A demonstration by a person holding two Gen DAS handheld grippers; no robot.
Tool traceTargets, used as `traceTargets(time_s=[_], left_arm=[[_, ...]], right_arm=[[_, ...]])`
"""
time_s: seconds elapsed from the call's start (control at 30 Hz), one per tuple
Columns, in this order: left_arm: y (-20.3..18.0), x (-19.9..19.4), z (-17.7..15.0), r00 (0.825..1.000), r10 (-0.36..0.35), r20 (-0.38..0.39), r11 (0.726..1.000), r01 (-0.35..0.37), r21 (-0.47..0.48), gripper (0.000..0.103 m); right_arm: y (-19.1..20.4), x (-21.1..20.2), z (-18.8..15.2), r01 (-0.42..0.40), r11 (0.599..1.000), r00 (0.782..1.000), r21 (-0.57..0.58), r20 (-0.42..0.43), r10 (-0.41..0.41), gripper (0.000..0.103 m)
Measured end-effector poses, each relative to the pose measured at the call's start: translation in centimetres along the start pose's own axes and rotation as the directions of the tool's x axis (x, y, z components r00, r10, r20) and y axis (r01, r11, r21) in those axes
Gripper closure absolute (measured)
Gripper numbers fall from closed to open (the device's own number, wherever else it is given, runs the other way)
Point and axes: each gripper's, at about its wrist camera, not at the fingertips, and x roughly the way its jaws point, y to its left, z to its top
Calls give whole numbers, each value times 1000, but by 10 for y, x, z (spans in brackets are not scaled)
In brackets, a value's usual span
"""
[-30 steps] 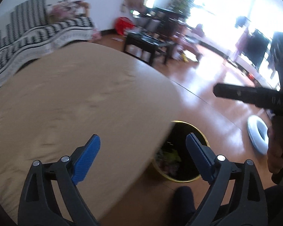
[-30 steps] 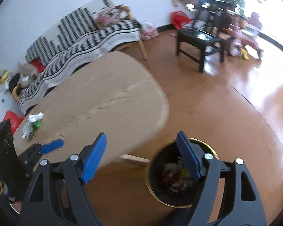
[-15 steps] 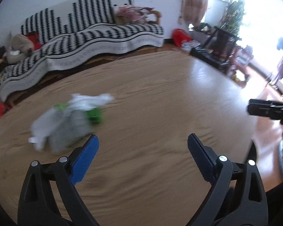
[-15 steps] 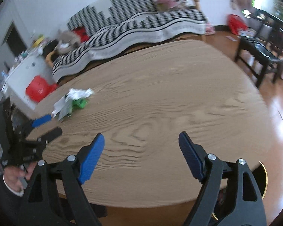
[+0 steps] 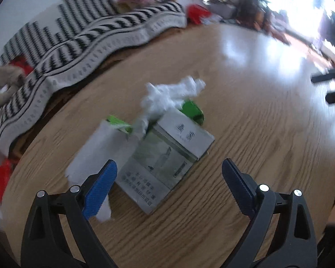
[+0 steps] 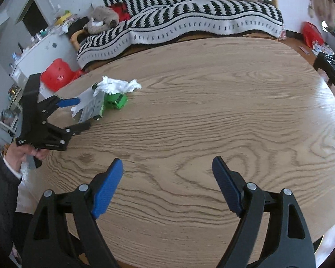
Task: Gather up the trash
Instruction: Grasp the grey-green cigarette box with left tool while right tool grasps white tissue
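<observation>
Left wrist view: left tongs (image 5: 168, 179) stand wide, nothing between the pads. Trash pile now sits right ahead of them on the desk (image 5: 268, 134): a flat grey carton (image 5: 165, 156) lying on its side, crumpled white tissue (image 5: 167, 96) on its far end, a green scrap (image 5: 193, 110) behind it, a white wrapper (image 5: 105, 147) on the left. Left blue pad overlaps the wrapper edge in the picture; can't tell if it touches. A second ago this camera looked past the desk edge at the bin on the floor; half a second ago the pile was blurred and off to the left. So the hand has swung from bin back to pile, lined up for the next pick. Frame is motion-blurred.

Right wrist view: right tongs (image 6: 167, 184) also wide and empty, jaws have just been opening a bit further, only bare wood grain between them. Pile is far left on the desk, well apart from these tongs; the left tongs (image 6: 74, 114) hover just beside it, held by a hand (image 6: 22, 156) in a dark sleeve. A second ago this view was over the bin too; now the bin is out of frame.

Judgement: previous drop looks done, next pick is the left hand's, likely the carton or wrapper. Risk: loose tissue sliding off when the carton lifts.
</observation>
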Motion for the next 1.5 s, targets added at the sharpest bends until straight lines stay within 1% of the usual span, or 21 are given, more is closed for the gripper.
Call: traceTargets(time_s=[0.1, 0.23, 0.27, 0.3, 0.37, 0.5, 0.57, 0.6, 0.63, 0.67, 0.77, 0.87, 0.9, 0.97, 1.03, 1.2, 1.27, 1.33, 1.4, 1.47, 1.5], left_arm=[[-2, 13, -2, 999, 32, -14, 998, -32, 58, 11], [7, 22, 0, 1000, 10, -15, 1000, -10, 24, 11], [10, 22, 0, 1000, 6, -16, 1000, -5, 9, 15], [10, 22, 0, 1000, 5, -15, 1000, -5, 0, 25], [11, 19, -2, 1000, -1, -21, 1000, 1, -17, 30], [-7, 6, -12, 1000, -4, -22, 1000, 4, -6, 39], [-18, 0, -18, 999, -19, -34, 1000, 19, -6, 46], [-26, -4, -21, 998, -25, -50, 1000, 24, -5, 58], [-31, -7, -24, 998, -22, -64, 1000, 22, -9, 77], [-32, -9, -26, 997, -23, -75, 1000, 21, -22, 83], [-32, -15, -36, 994, -55, -98, 992, 43, -115, 89], [-31, -23, -46, 993, -52, -102, 986, 35, -163, 92], [-28, -27, -51, 993, -64, -96, 979, 43, -198, 92], [-28, -31, -57, 995, -51, -88, 976, 31, -215, 92], [-26, -36, -62, 994, -66, -82, 966, 43, -254, 92], [-23, -46, -71, 994, -63, -86, 949, 33, -313, 92], [-21, -48, -71, 995, -60, -83, 945, 30, -325, 92], [-20, -50, -71, 995, -59, -78, 944, 30, -328, 92], [-19, -50, -70, 996, -60, -71, 943, 33, -332, 92], [-16, -50, -69, 996, -60, -68, 939, 33, -342, 92], [-14, -50, -68, 996, -61, -67, 936, 34, -351, 92]], right_arm=[[2, 7, 3, -2, 1000, 1000, -12, -14, 2, 23], [3, 17, 7, -14, 1000, 1000, -14, -27, 14, 23], [4, 19, 8, -19, 1000, 999, -12, -28, 18, 23], [5, 20, 9, -22, 1000, 999, -12, -28, 21, 23], [9, 24, 11, -27, 1000, 999, -16, -30, 27, 23], [16, 34, 19, -44, 999, 998, -20, -38, 44, 23], [22, 43, 24, -55, 998, 998, -30, -43, 53, 23], [25, 47, 27, -56, 998, 998, -35, -43, 54, 23], [29, 51, 29, -58, 998, 997, -39, -43, 56, 23], [33, 57, 33, -65, 997, 997, -45, -45, 63, 23], [44, 70, 42, -82, 995, 996, -55, -48, 79, 23], [58, 81, 53, -85, 993, 996, -80, -29, 83, 23], [66, 83, 58, -84, 991, 996, -102, -18, 83, 23], [78, 85, 67, -87, 986, 996, -144, 0, 87, 23], [89, 89, 76, -96, 980, 995, -175, 21, 101, 23], [114, 112, 100, -34, 960, 998, -278, 47, 49, 23], [125, 127, 110, -31, 948, 999, -315, 32, 43, 23], [134, 141, 117, 6, 933, 1000, -361, 30, 5, 23], [137, 153, 122, 11, 926, 1000, -377, 13, -6, 24], [136, 164, 130, -12, 932, 1000, -362, -9, 9, 34], [134, 167, 132, -19, 937, 1000, -349, -16, 15, 45]])
